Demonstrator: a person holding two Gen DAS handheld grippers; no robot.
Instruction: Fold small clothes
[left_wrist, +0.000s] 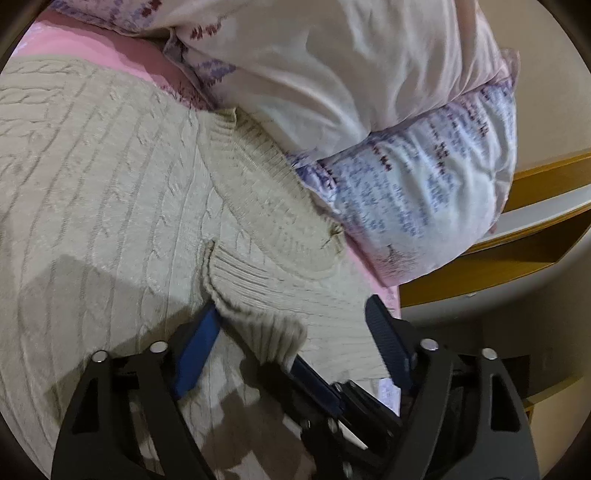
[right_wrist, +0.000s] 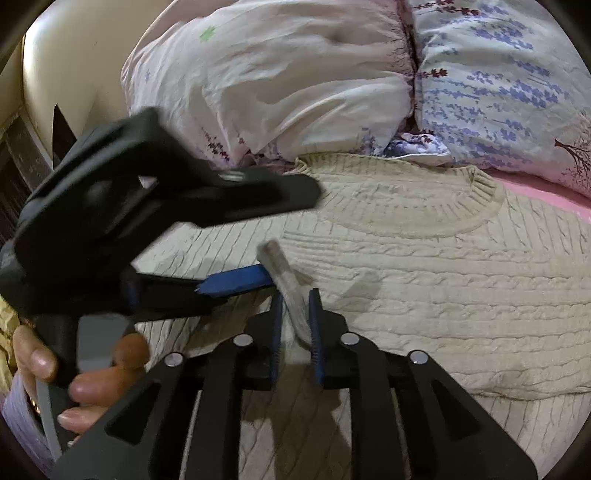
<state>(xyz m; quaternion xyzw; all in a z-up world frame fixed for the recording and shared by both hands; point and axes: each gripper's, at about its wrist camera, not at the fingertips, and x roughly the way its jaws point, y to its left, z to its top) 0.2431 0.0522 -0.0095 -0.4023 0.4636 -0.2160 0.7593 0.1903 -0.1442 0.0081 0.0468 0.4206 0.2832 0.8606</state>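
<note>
A cream cable-knit sweater (left_wrist: 110, 177) lies spread on the pink sheet, its round neck (right_wrist: 476, 206) toward the pillows. Its ribbed sleeve cuff (left_wrist: 255, 295) is folded in over the body. My left gripper (left_wrist: 295, 332) is open wide, straddling that cuff; the left pad touches the cuff's edge and the right pad stands clear. My right gripper (right_wrist: 295, 325) has the cuff (right_wrist: 291, 295) standing between its narrowly parted blue pads, leaning on the right one, loose. The left gripper (right_wrist: 258, 236) comes in from the left in the right wrist view, held by a person's hand (right_wrist: 85, 376).
Two pillows, a plain pale pink one (left_wrist: 332, 66) and a lavender-print one (left_wrist: 417, 173), lie stacked against the sweater's far edge. The pink sheet (left_wrist: 103, 51) shows around the sweater. A wooden shelf unit (left_wrist: 517, 236) stands past the bed's right edge.
</note>
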